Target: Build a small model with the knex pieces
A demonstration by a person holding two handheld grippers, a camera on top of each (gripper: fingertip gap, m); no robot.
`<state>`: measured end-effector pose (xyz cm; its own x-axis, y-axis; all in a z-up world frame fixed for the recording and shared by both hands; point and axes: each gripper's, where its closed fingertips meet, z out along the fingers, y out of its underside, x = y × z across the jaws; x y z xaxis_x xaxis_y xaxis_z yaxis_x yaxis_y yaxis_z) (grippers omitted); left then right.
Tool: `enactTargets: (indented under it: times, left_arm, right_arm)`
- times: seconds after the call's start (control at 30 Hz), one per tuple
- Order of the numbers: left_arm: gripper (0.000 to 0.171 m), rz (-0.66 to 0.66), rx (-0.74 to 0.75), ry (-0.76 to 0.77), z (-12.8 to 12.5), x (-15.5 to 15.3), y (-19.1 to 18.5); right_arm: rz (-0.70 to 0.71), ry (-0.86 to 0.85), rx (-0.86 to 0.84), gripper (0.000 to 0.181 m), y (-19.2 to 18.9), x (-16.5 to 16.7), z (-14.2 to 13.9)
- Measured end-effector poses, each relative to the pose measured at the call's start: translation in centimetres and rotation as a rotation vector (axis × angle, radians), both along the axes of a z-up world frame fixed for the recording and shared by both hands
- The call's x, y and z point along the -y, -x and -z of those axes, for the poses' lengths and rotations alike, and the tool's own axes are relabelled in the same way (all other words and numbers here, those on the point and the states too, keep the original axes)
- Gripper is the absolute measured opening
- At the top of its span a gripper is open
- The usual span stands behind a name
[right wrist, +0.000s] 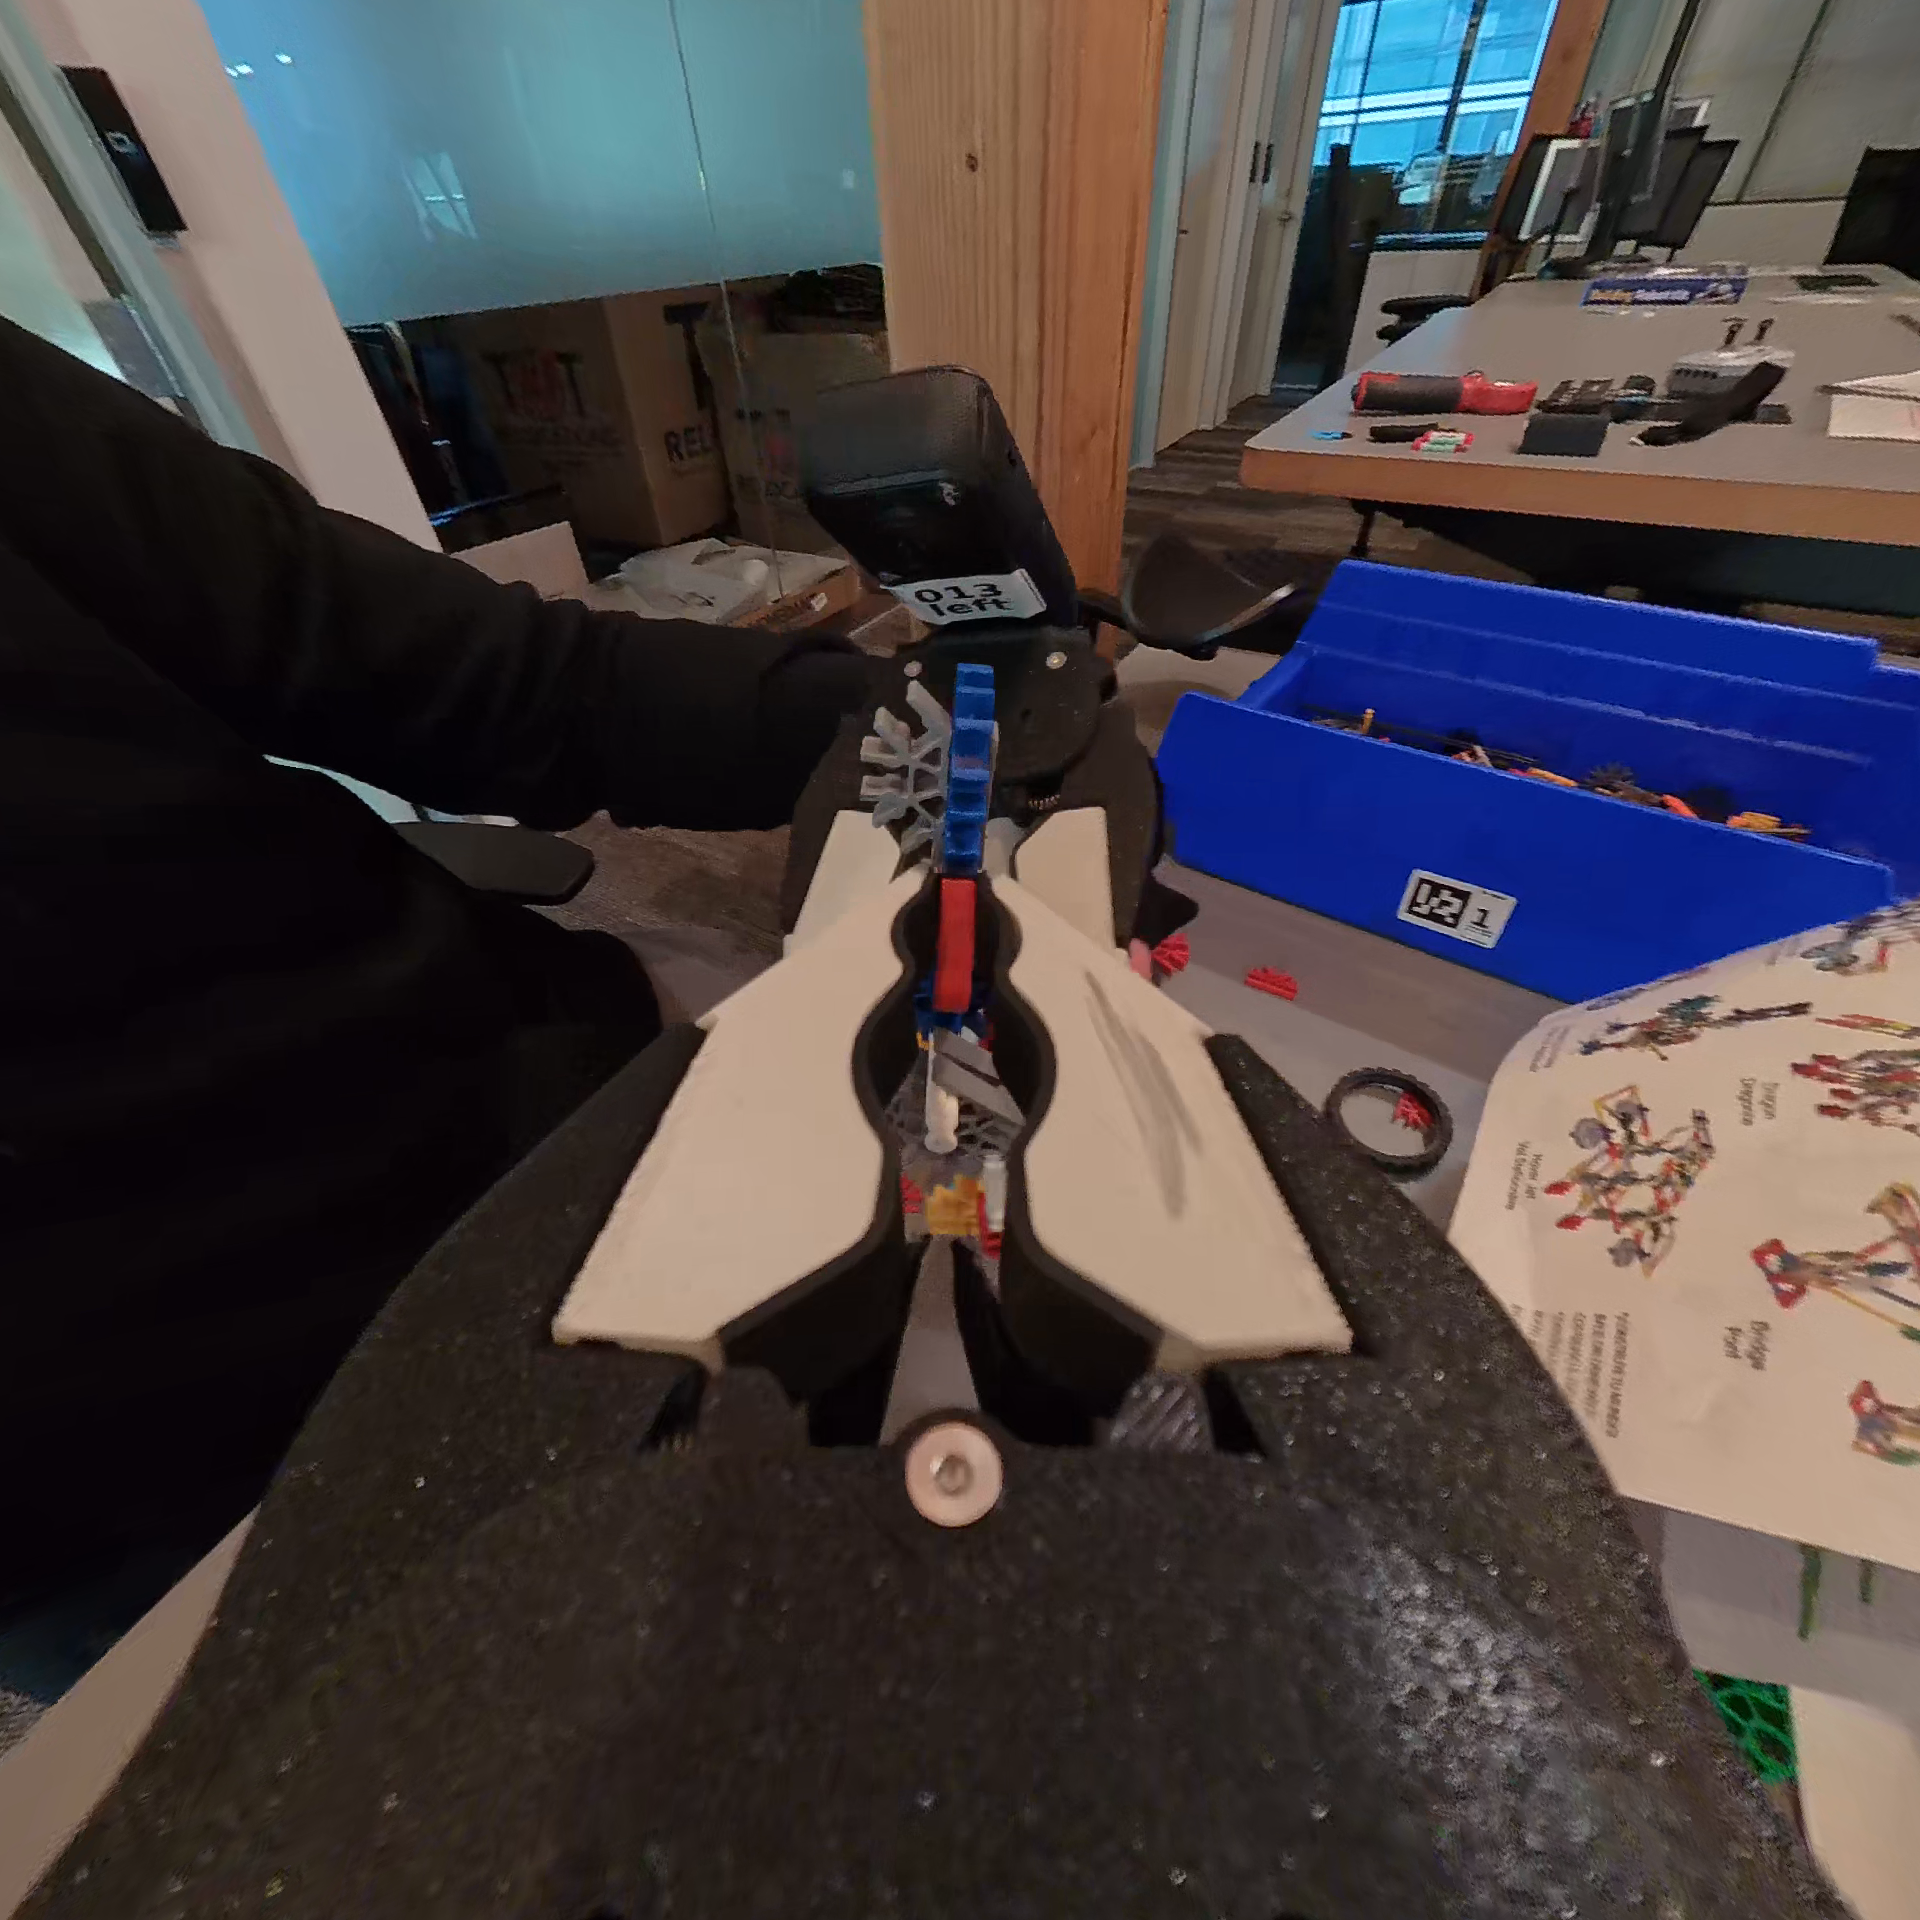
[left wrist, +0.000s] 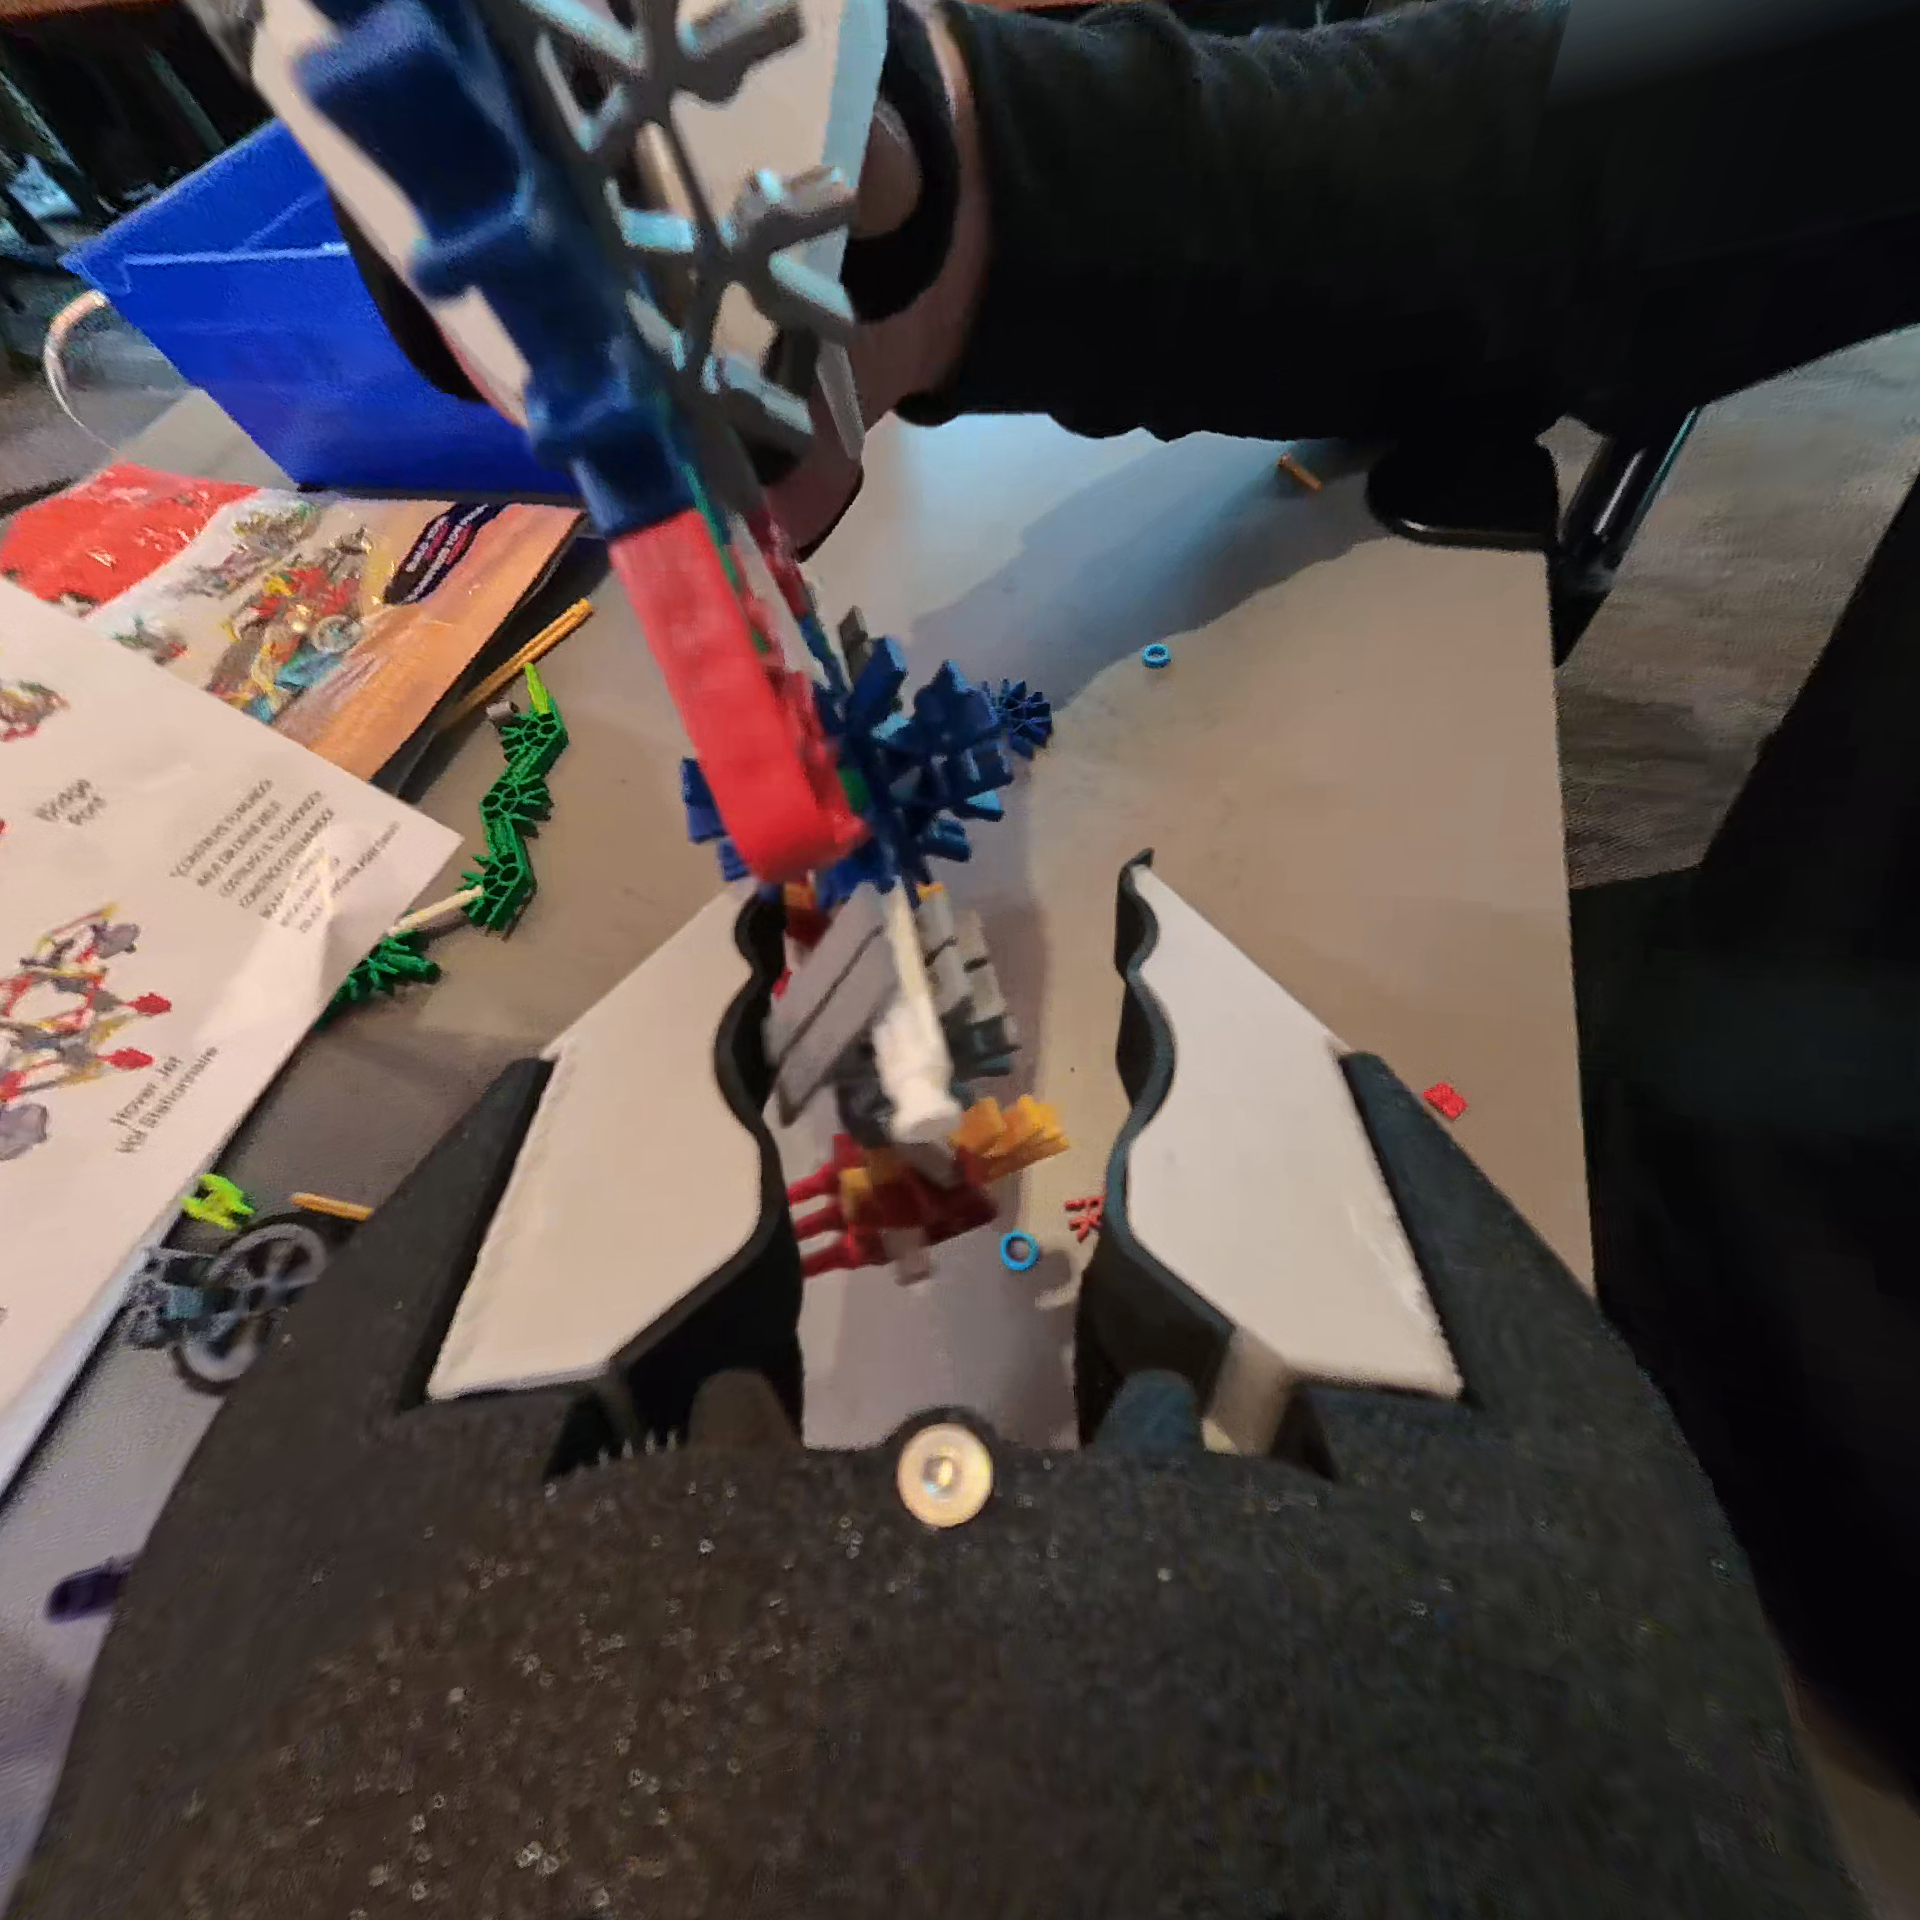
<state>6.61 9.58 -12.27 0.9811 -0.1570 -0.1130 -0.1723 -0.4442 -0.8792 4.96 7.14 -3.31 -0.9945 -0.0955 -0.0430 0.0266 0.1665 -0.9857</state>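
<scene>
Grey worktop [left wrist: 1299,831] in an open office carried a scatter of construction-toy pieces, with a toy model [left wrist: 894,997] of blue, grey, white, yellow and dark red parts as the landmark. Left of the model lay a printed instruction sheet [left wrist: 156,935], a green connector chain [left wrist: 509,821] and a small grey wheel [left wrist: 265,1262]. Behind and left of it stood a blue bin [left wrist: 270,312]. The left gripper [left wrist: 935,935] hung just above the model, its fingers [left wrist: 644,1122] spread apart around the lower part, gripping nothing. From above the model, the right gripper [right wrist: 954,961] had its fingers [right wrist: 810,1122] clamped together on the model's red piece [left wrist: 727,707]. Right of the model sat a small blue ring [left wrist: 1155,655] and a gloved hand [left wrist: 1195,208].
</scene>
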Motion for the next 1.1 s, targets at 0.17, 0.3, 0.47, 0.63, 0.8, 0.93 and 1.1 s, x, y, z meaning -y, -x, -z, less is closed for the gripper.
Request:
enactTargets:
  times: [0.17,0.3,0.47,0.63,0.8,0.93,1.1]
  left_arm:
    - [0.058,-0.045,0.028,0.044,1.3,0.2,1.2]
    - [0.06,-0.154,0.053,0.056,1.7,1.4,3.4]
    - [0.046,-0.195,0.099,0.047,2.4,2.9,4.3]
    - [0.027,-0.223,0.059,0.097,3.5,2.8,4.9]
    - [0.02,-0.258,0.049,0.113,4.1,2.7,5.3]
    - [0.014,-0.303,0.05,0.138,4.4,3.0,5.9]
    - [0.016,-0.299,0.005,0.156,4.8,2.9,5.6]
  right_arm:
    - [0.055,-0.037,-0.03,0.005,1.2,-0.1,1.2]
    - [0.094,-0.049,-0.017,0.005,2.4,-0.4,2.1]
    - [0.115,-0.045,0.062,0.005,3.7,-0.9,3.4]
    - [0.104,-0.051,0.112,0.005,3.9,-0.6,4.9]
    - [0.117,-0.072,0.122,0.006,4.4,-1.0,5.7]
    - [0.157,-0.14,0.06,0.006,5.2,-1.6,6.8]
    - [0.142,-0.2,-0.006,0.007,4.8,-2.0,7.5]
